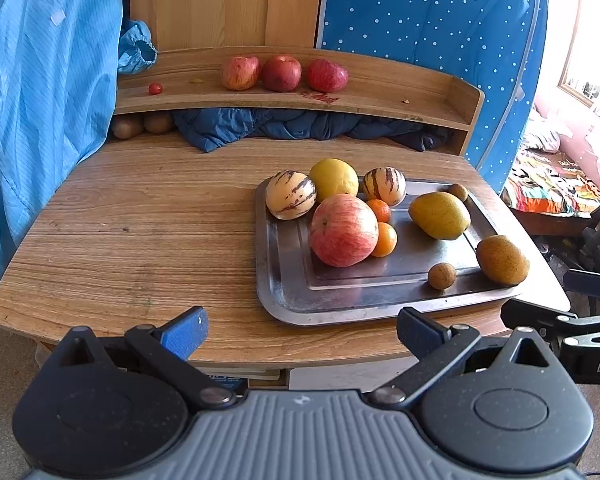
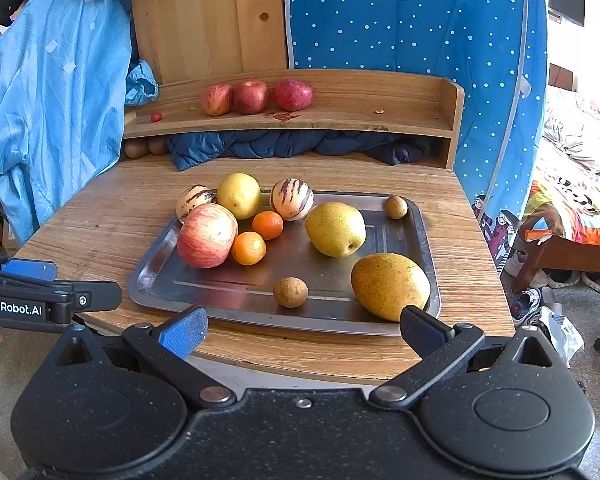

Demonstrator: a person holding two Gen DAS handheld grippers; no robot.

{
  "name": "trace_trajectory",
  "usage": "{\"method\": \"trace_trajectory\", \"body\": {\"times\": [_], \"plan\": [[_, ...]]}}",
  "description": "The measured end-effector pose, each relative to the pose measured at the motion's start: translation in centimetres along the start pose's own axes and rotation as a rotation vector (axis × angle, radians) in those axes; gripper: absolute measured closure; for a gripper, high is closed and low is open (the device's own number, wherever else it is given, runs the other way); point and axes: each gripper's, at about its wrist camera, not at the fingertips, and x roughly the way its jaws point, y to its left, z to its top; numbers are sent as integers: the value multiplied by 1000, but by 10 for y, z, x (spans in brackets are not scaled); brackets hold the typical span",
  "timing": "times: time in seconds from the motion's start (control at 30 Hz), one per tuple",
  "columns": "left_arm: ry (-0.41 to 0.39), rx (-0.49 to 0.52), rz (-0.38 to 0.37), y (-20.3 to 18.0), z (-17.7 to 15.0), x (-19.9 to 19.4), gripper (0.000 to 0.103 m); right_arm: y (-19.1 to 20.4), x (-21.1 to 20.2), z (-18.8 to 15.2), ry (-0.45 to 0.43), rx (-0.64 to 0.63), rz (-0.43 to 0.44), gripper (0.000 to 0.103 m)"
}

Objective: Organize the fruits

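Fruits crowd a metal tray (image 2: 156,280) that lies on the right half of the wooden table (image 1: 140,216), its long side close to the table's near edge. At the tray's far left corner sit a striped melon (image 2: 194,200), a yellow citrus (image 2: 239,195) and a second striped melon (image 2: 292,199), with a big red-and-yellow apple (image 2: 207,236) just in front and two small oranges (image 2: 249,248) touching beside it. Mid-tray lies a yellow pear (image 2: 335,229); another, browner one (image 2: 390,285) rests at the near right corner. Two small brown round fruits (image 2: 290,292), possibly longans, lie apart, one near the front rim and one at the far right corner.

Along the table's back edge stands a low wooden shelf (image 1: 420,96) carrying three red apples (image 1: 282,73) in a row and a tiny red fruit (image 1: 155,88) toward its left end. Crumpled dark blue cloth (image 1: 300,124) fills the space beneath it.

Both tools hover off the table's near edge. Left gripper (image 1: 302,330) has its fingers spread wide, holding nothing; right gripper (image 2: 302,330) likewise gapes empty, before the tray.
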Motion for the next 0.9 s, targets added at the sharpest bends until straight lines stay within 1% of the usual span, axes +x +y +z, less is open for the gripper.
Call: {"method": "trace_trajectory", "body": {"times": [0.9], "plan": [[20,0,23,1,0,1,1,1,1,0,2,-4,4,1]]}}
